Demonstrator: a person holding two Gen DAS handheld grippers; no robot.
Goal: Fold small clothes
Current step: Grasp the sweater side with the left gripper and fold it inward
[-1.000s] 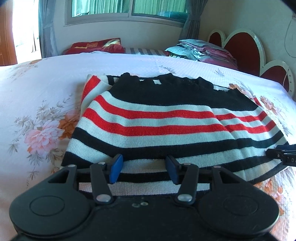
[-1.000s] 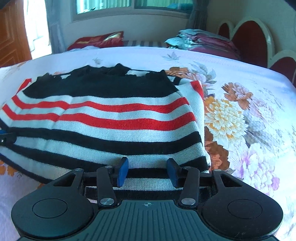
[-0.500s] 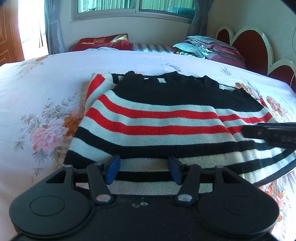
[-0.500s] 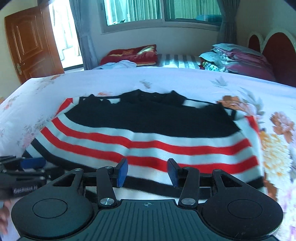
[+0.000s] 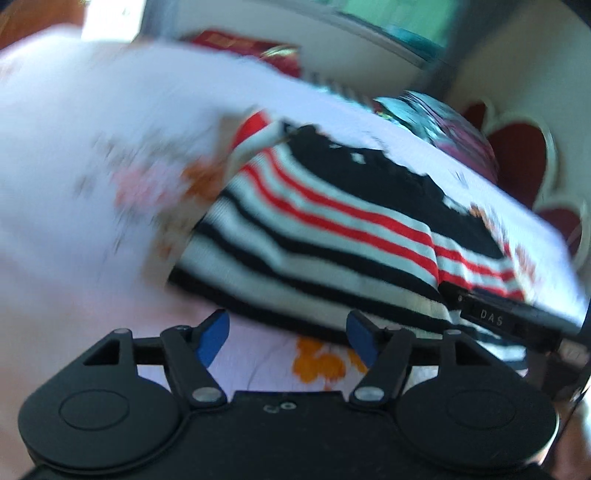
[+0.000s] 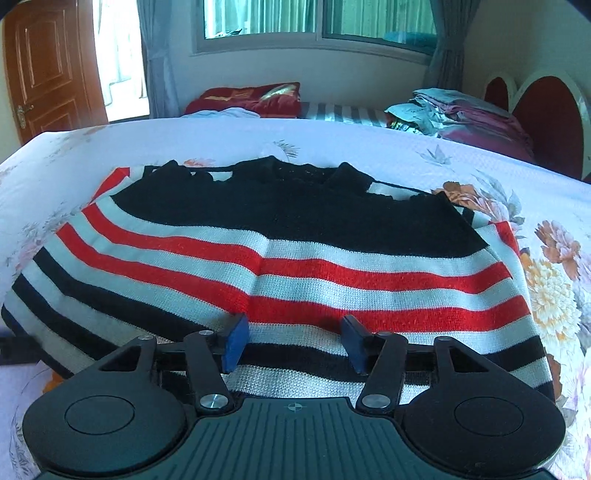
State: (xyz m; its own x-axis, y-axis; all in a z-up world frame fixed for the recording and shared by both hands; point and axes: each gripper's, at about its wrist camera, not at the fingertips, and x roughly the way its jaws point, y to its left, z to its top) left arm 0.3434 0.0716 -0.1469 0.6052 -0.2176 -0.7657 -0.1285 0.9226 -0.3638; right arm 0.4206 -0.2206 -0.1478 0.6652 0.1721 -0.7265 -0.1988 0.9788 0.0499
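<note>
1. One striped sweater (image 6: 280, 266), banded in black, white and red, lies folded on a bed (image 6: 332, 140) covered with a white flowered sheet.
2. Its black upper part faces the far side of the bed; the striped hem lies nearest both cameras.
3. The right gripper (image 6: 293, 341) hangs over the lower stripes near the sweater's middle. Its jaws are opening, and its blue pads (image 6: 234, 341) stand apart above the knit without pinching it, so it is released.
4. The left gripper (image 5: 286, 338) is off the sweater's near edge, over bare sheet with an orange flower. Its jaws are opening too, with only the sheet seen between the blue pads (image 5: 212, 338); it grasps nothing.
5. The left view is tilted and smeared by blur, so fine detail there cannot be told.
6. In that view the right gripper's black finger reaches in from the right edge over the sweater's near right corner.
7. Behind the bed are a red pillow (image 6: 251, 98), a pile of folded bedding (image 6: 458, 114), a red headboard (image 6: 546, 110), a window (image 6: 317, 18) and a wooden door (image 6: 51, 66).
</note>
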